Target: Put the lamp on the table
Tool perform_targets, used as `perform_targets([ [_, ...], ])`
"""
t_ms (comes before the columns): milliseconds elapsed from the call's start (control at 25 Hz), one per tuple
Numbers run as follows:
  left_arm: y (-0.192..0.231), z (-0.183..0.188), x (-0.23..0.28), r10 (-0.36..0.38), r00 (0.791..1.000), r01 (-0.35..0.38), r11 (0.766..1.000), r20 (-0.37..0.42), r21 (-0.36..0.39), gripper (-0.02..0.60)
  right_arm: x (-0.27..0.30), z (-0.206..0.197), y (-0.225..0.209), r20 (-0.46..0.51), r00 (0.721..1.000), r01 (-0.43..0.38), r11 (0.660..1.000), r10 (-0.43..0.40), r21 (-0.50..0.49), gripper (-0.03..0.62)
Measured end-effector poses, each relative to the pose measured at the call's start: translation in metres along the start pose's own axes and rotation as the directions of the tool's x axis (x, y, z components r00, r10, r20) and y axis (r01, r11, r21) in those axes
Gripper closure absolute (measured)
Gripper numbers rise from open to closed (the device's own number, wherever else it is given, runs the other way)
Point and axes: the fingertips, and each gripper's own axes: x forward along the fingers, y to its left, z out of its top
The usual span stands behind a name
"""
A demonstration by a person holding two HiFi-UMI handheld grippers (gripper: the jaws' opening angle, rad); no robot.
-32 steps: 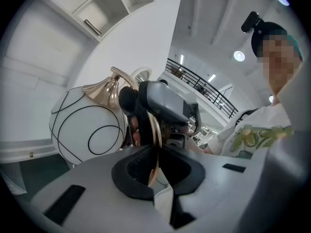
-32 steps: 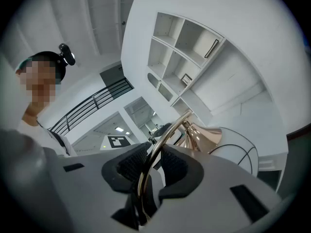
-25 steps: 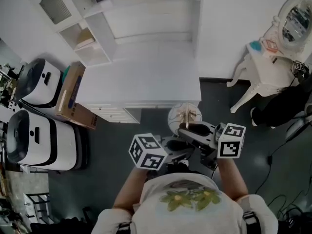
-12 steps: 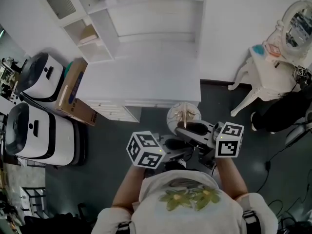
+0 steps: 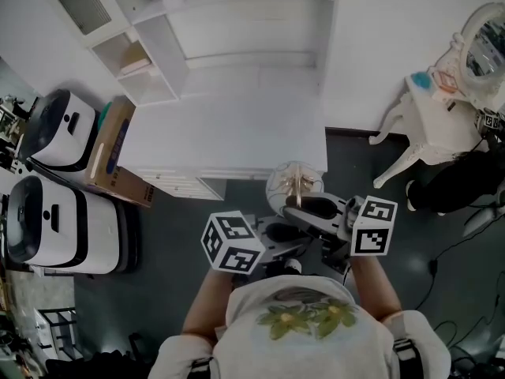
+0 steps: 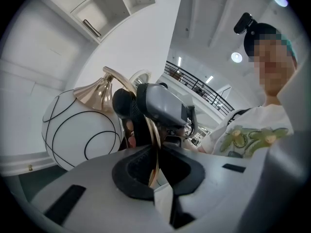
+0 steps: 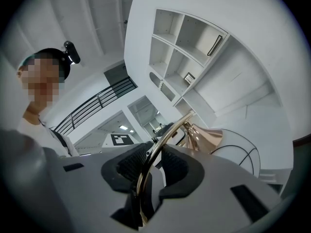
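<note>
The lamp has a white globe shade with thin black lines, a gold cap and a curved gold stem. It hangs in the air just off the front right corner of the white table. My left gripper is shut on the stem, with the globe to the left beyond its jaws. My right gripper is shut on the same stem higher up, close to the cap, and faces the left gripper. The lamp's base is hidden.
A white shelf unit stands behind the table. A cardboard box and two white machines stand at the left. A white dresser with a mirror is at the right, with cables on the dark floor.
The lamp and both grippers stay almost where they were. The globe has crept slightly left toward the table's front corner. Both grips are unchanged.
</note>
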Motion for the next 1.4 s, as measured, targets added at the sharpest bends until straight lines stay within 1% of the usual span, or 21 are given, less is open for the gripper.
perform_targets([
  [120,0.005,0.023,-0.011,-0.005,1.0,0.005,1.0,0.015,0.011,0.534,0.011,0.022,-0.002,0.018,1.0,-0.024,1.0,0.024,-0.003,0.482],
  [200,0.006,0.043,-0.018,-0.023,0.999,0.021,0.999,0.034,0.039,0.534,0.018,0.042,-0.002,0.038,0.998,-0.05,0.999,0.05,-0.005,0.482],
  [280,0.009,0.062,-0.024,-0.025,0.998,0.022,0.998,0.049,0.063,0.534,0.026,0.06,-0.004,0.045,0.997,-0.06,0.998,0.061,-0.022,0.481],
  [480,0.029,0.097,-0.039,0.001,0.998,-0.004,0.998,0.065,0.055,0.535,0.045,0.092,-0.017,0.041,0.998,-0.053,0.996,0.056,-0.069,0.476],
  [680,0.056,0.128,-0.052,0.004,0.997,-0.007,0.999,0.073,0.047,0.535,0.065,0.12,-0.039,0.054,0.998,-0.03,0.995,0.036,-0.096,0.476],
  [840,0.071,0.144,-0.056,-0.008,0.998,0.003,0.997,0.069,0.072,0.537,0.073,0.135,-0.052,0.067,0.997,-0.02,0.993,0.028,-0.116,0.476],
  [960,0.083,0.161,-0.063,-0.033,0.997,0.027,0.996,0.071,0.084,0.537,0.084,0.15,-0.062,0.082,0.996,-0.013,0.992,0.023,-0.124,0.474],
  [1080,0.096,0.177,-0.07,-0.059,0.995,0.053,0.996,0.076,0.076,0.538,0.094,0.164,-0.074,0.097,0.995,0.012,0.992,0.001,-0.128,0.473],
  [1240,0.112,0.188,-0.074,-0.071,0.995,0.066,0.995,0.063,0.077,0.538,0.101,0.173,-0.09,0.118,0.992,0.051,0.99,-0.036,-0.133,0.473],
  [1400,0.13,0.202,-0.076,-0.079,0.994,0.073,0.994,0.07,0.075,0.541,0.109,0.183,-0.107,0.123,0.991,0.078,0.986,-0.06,-0.146,0.473],
])
